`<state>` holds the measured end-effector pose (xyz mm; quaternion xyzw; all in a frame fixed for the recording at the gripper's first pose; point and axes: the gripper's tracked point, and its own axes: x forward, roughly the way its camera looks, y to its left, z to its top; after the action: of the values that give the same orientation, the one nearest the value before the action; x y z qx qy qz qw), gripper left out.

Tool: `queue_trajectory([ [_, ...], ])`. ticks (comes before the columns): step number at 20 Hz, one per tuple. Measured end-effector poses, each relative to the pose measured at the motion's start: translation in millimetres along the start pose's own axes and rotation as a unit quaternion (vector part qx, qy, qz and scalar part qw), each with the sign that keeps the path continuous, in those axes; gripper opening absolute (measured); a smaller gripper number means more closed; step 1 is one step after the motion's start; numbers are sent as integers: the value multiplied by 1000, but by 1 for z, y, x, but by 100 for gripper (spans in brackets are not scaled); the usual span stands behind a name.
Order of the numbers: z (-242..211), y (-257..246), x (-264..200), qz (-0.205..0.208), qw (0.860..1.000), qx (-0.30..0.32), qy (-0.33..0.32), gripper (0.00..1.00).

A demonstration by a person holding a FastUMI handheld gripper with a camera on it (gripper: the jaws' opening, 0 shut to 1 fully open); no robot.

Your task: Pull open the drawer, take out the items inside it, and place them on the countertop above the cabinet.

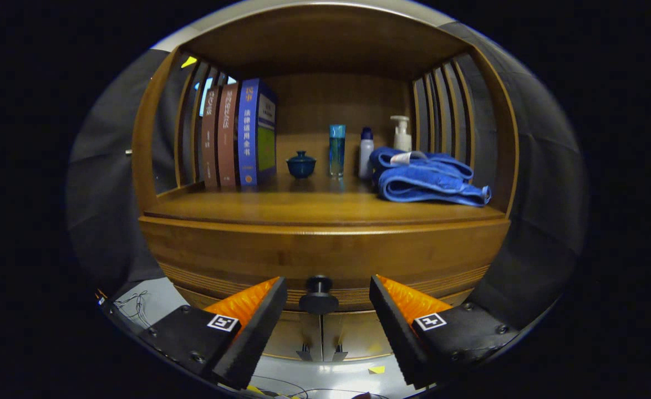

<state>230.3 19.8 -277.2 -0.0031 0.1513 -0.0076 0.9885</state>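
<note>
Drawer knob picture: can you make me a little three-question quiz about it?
1. True or false: the gripper is already squeezing the drawer knob.
2. What lies nearest the blue towel on the countertop? A) the books B) the white pump bottle C) the small blue lidded pot
3. Fill in: the drawer is ____ (open or closed).

Key
1. False: the fingers stand apart, with the knob in the gap between them, untouched.
2. B: it stands just behind the towel.
3. Closed: its front sits flush under the countertop.
</note>
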Motion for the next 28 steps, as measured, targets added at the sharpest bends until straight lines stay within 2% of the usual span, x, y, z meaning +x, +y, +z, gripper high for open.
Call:
queue_trajectory([
  [1, -5, 3, 6, 2, 1000, 5, 5, 98],
  [4, -14, 10, 19, 13, 1000, 21, 11, 68],
  [7, -17, 10, 24, 11, 1000, 15, 14, 53],
  [8, -19, 11, 27, 13, 1000, 16, 11, 53],
  [9, -15, 11, 20, 14, 1000, 17, 10, 44],
  [12, -18, 11, 22, 17, 1000, 18, 7, 35],
  [28, -45, 6, -73, 17, 1000, 14, 12, 35],
])
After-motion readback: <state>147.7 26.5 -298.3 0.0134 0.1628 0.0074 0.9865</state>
